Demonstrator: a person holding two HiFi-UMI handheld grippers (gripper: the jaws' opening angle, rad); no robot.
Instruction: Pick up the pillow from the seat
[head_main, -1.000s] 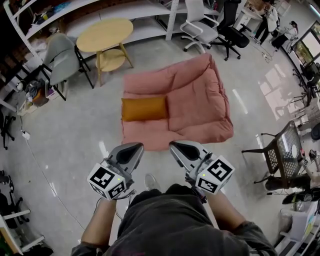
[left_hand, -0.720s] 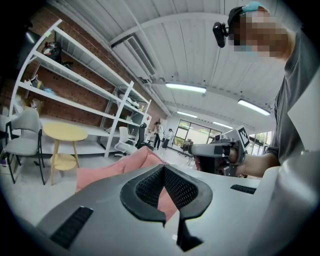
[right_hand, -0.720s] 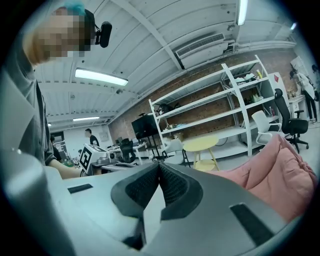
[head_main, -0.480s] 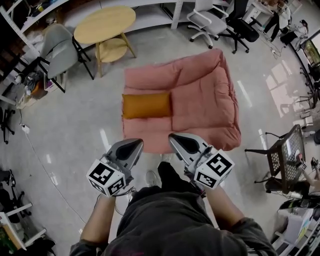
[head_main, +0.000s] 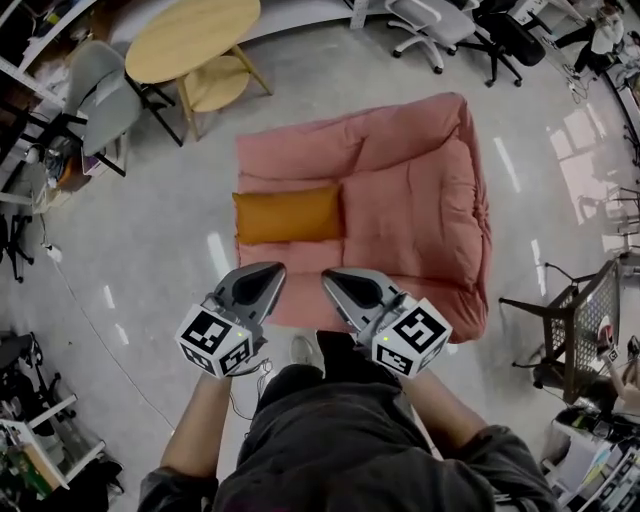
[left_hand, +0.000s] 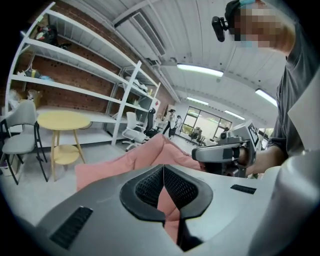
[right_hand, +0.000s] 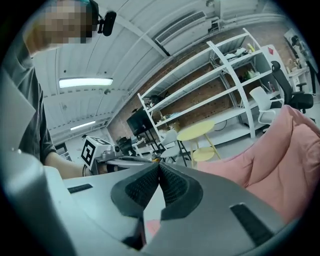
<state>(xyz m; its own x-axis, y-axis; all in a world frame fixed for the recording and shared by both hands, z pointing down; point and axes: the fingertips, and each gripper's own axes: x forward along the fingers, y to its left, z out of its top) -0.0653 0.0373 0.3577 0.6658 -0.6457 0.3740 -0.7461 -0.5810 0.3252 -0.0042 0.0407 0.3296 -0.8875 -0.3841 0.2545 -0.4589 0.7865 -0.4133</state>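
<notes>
Orange fabric pillow (head_main: 287, 215) on pink padded seat (head_main: 400, 180).
My left claw (head_main: 268, 270), right claw (head_main: 334, 276) closed, empty; pillow looks light, squashy, so I'd pinch its seat-front edge.

I see an open office or lab: white shelving (left_hand: 75, 88) along a brick wall (left_hand: 70, 75), swivel chairs (head_main: 428, 18), glossy floor (head_main: 160, 250).

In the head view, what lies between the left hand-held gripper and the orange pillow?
Only a bare strip of the pink seat lies between the left hand-held gripper and the orange pillow, as the head view shows.
</notes>
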